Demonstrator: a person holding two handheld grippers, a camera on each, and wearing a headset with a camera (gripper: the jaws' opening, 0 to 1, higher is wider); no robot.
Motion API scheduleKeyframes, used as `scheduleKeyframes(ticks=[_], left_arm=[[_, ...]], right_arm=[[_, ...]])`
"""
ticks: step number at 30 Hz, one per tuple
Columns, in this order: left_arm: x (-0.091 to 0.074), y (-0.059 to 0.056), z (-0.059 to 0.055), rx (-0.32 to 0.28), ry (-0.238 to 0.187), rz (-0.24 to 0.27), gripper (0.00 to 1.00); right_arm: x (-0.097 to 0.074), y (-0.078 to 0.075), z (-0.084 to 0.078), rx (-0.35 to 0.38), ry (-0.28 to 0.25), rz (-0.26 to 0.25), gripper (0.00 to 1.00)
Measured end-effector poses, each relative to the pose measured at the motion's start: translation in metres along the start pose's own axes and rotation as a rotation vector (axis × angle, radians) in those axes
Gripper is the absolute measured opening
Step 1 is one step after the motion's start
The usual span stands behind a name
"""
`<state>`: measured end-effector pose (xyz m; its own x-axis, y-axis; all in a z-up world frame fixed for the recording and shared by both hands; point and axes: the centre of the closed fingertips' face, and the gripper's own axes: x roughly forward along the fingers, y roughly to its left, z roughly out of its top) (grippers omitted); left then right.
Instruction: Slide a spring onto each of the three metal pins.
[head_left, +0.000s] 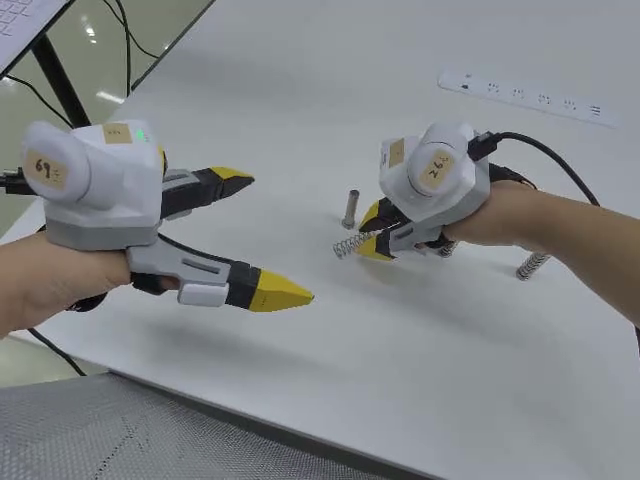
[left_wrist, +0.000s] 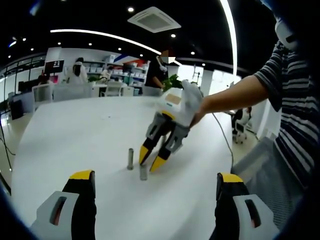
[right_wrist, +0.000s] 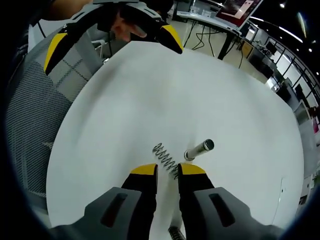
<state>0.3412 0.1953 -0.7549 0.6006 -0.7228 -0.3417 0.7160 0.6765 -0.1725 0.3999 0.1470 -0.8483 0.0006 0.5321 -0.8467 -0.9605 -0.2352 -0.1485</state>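
The right gripper (head_left: 373, 235) sits low over the table (head_left: 300, 90) with a spring (head_left: 349, 243) clamped between its jaw tips, and the spring juts out past the tips toward the left gripper (head_left: 272, 236). A pin (head_left: 350, 208) stands upright on the table just beside the held spring, ahead of the right gripper's right jaw. A second spring (head_left: 532, 265) lies on the table behind the right gripper, beside the forearm that carries it, and a third (head_left: 447, 248) lies under that hand. The left gripper hangs above the table with its jaws spread, facing the right gripper's tips and well apart from them. A power strip (head_left: 530, 97) lies far off to the right gripper's right side
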Motion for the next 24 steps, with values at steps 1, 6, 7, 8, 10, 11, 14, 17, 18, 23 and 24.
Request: scheduleKeyframes(ticks=[1,6,7,8,10,11,14,17,18,23,24], left_arm=[[0.0,0.0,0.0,-0.002,0.001,0.0,0.98],[0.002,-0.001,-0.001,-0.005,0.001,-0.002,0.98],[0.002,-0.001,-0.001,-0.005,0.001,-0.002,0.98],[0.002,-0.001,-0.002,-0.007,0.001,-0.002,0.98],[0.002,0.0,-0.002,-0.007,0.004,-0.002,0.98],[0.002,-0.001,-0.002,-0.007,0.004,-0.002,0.98],[0.004,-0.002,-0.002,-0.004,0.006,-0.007,0.98],[0.006,-0.004,0.0,-0.001,0.006,-0.012,0.98],[0.006,-0.004,0.0,-0.001,0.007,-0.014,0.97],[0.009,-0.006,0.002,0.004,0.013,-0.021,0.97],[0.01,-0.008,0.002,0.006,0.015,-0.025,0.97]], right_arm=[[0.0,0.001,0.0,-0.005,0.002,0.004,0.14],[0.002,0.002,-0.005,-0.01,0.019,0.012,0.1],[0.003,0.003,-0.006,-0.012,0.022,0.013,0.1],[0.003,0.004,-0.009,-0.017,0.033,0.014,0.09],[0.004,0.007,-0.011,-0.045,0.04,0.016,0.08],[0.004,0.006,-0.01,-0.041,0.033,0.012,0.08],[0.003,0.007,-0.01,-0.019,0.033,0.014,0.08],[-0.002,0.01,-0.007,-0.017,0.025,0.012,0.08],[-0.004,0.011,-0.005,-0.014,0.018,0.014,0.08],[-0.024,0.013,0.006,-0.002,-0.024,-0.008,0.08],[-0.028,0.013,0.007,0.001,-0.026,-0.012,0.08]])
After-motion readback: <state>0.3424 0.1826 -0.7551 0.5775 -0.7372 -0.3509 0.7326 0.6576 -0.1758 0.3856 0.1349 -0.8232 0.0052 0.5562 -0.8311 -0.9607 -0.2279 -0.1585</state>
